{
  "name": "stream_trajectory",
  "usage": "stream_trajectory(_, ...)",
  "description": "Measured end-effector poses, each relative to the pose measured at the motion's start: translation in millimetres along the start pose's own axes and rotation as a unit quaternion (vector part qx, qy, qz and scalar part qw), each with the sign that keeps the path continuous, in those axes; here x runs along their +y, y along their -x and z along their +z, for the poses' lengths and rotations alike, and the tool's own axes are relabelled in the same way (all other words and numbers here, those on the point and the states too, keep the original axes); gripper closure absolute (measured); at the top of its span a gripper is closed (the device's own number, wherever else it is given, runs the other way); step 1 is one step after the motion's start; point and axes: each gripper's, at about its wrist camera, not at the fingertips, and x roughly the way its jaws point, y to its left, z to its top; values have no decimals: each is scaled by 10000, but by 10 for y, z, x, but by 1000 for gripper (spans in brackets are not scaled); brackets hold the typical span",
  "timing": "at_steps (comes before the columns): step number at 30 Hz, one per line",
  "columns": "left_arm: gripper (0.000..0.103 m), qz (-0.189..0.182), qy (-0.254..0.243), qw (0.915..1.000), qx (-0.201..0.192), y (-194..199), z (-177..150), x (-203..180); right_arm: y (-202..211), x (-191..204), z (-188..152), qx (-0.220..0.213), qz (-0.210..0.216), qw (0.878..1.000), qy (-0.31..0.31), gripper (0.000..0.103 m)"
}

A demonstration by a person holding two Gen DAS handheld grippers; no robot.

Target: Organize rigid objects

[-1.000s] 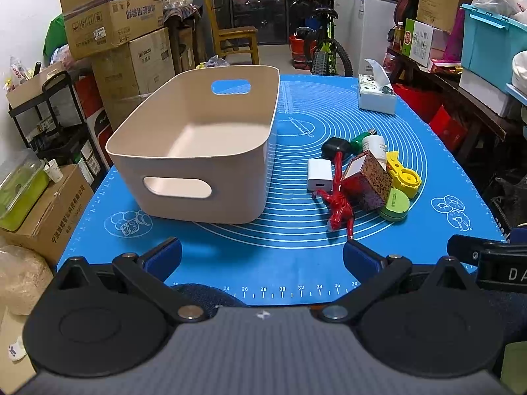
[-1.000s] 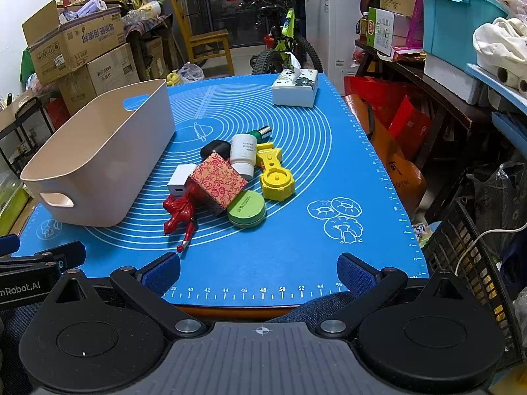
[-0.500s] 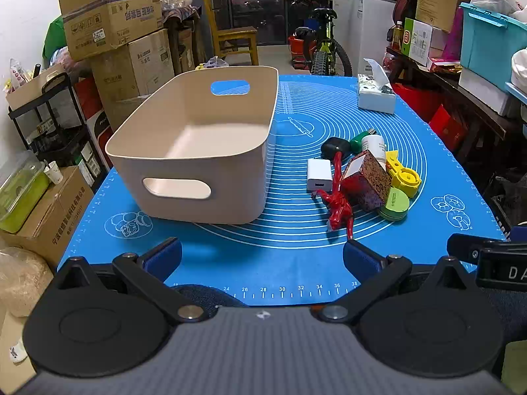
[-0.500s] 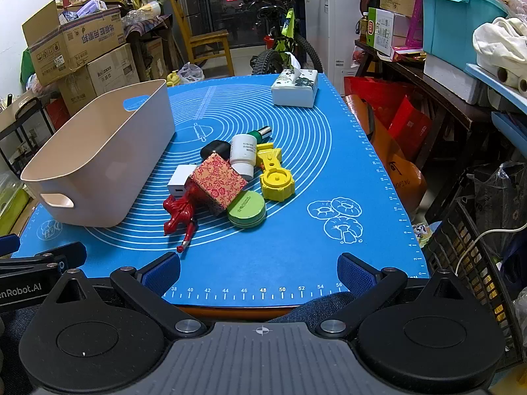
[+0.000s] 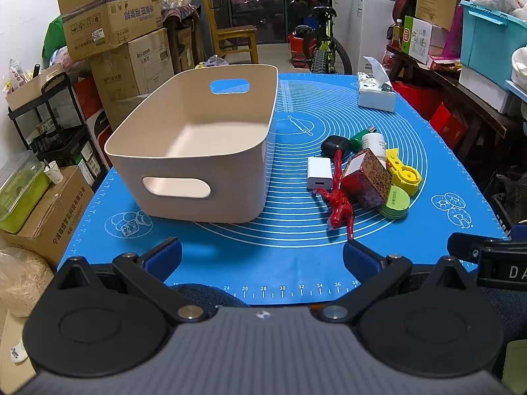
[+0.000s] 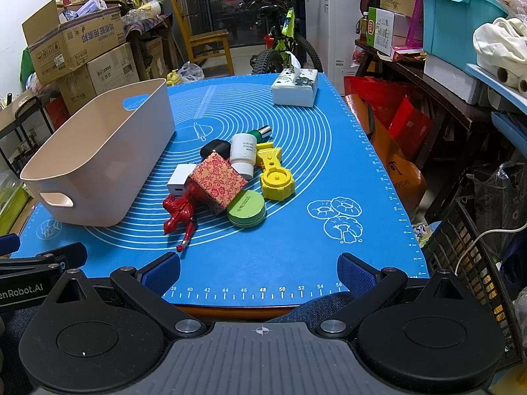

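An empty beige basket (image 5: 204, 151) (image 6: 98, 161) stands on the left of the blue mat (image 5: 286, 247) (image 6: 296, 240). To its right lies a heap: a red figurine (image 5: 339, 204) (image 6: 179, 212), a red patterned box (image 5: 367, 177) (image 6: 219, 181), a white charger (image 5: 318, 172) (image 6: 179, 179), a green round tin (image 5: 395, 202) (image 6: 247, 209), a yellow tool (image 5: 403, 172) (image 6: 275, 176), a white bottle (image 6: 243, 153), a black case (image 6: 215, 148). My left gripper (image 5: 262, 256) and right gripper (image 6: 258, 268) hang open at the mat's near edge, holding nothing.
A tissue box (image 5: 375, 93) (image 6: 294, 89) sits at the mat's far right. Cardboard boxes (image 5: 112, 26) and a rack stand left, a bicycle (image 6: 283, 39) and chair behind, shelves, a teal bin (image 6: 457, 19) and a black crate (image 6: 474, 256) to the right.
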Motion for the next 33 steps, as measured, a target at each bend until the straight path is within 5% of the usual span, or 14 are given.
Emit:
stream_trajectory(22, 0, 28, -1, 10000, 23, -2, 7, -3, 38, -14, -4, -17, -5, 10000, -15, 2)
stream_trajectory(29, 0, -97, 412, 9990, 121, 4, 195, 196, 91, -22, 114, -246, 110, 9996, -129, 2)
stream_trajectory(33, 0, 278, 287, 9990, -218, 27, 452, 334, 52, 38, 249, -308, 204, 9993, 14, 2)
